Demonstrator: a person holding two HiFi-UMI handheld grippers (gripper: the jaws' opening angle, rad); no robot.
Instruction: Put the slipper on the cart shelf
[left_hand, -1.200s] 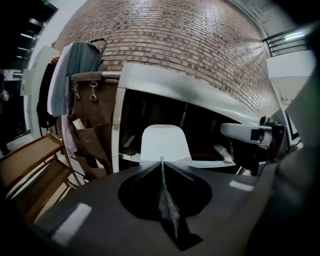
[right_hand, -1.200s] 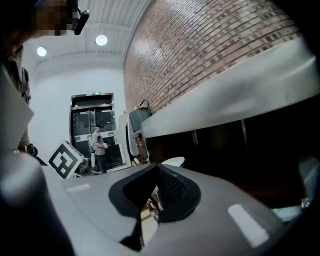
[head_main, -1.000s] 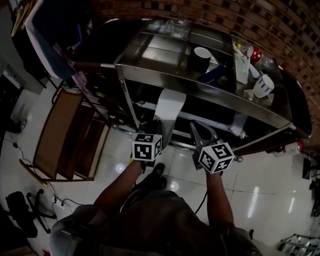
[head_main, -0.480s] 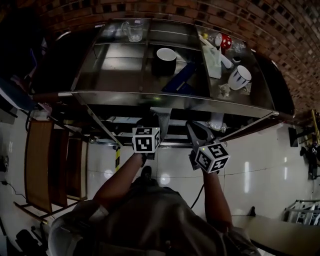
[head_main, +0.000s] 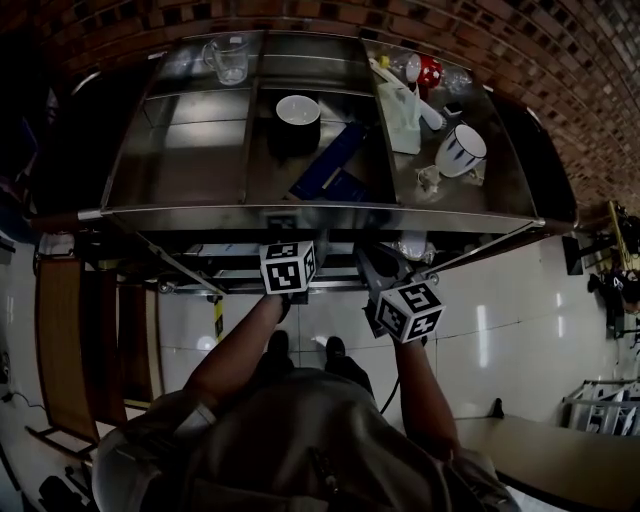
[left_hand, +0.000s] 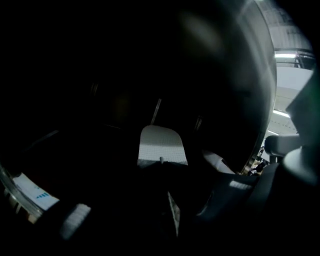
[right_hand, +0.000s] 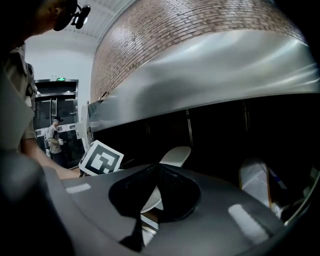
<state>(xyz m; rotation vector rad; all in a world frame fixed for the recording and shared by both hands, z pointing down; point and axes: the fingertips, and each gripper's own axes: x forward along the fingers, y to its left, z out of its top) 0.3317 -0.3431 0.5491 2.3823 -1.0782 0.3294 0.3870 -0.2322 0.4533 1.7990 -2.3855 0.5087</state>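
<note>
The pale grey textured slipper (left_hand: 162, 145) is being held by its near end in the clamped left gripper (left_hand: 164, 165), reaching into the dark bay under the top shelf (head_main: 180, 160) of the stainless-steel cart table (head_main: 520, 232). Since a second ago it has been passing out of the head view beneath that shelf. The right gripper (right_hand: 159, 172), jaws together and empty, is hovering just beside it. The shelf's front rim is hanging close above, and the bay is lying open ahead.

I see both forearms, left (head_main: 238, 348) and right (head_main: 415, 385), stretched forward side by side, the left hand-held gripper (left_hand: 161, 164) clamped on the slipper (left_hand: 162, 144), the right hand-held gripper (head_main: 370, 262) just beside it, jaws together, holding nothing.
</note>
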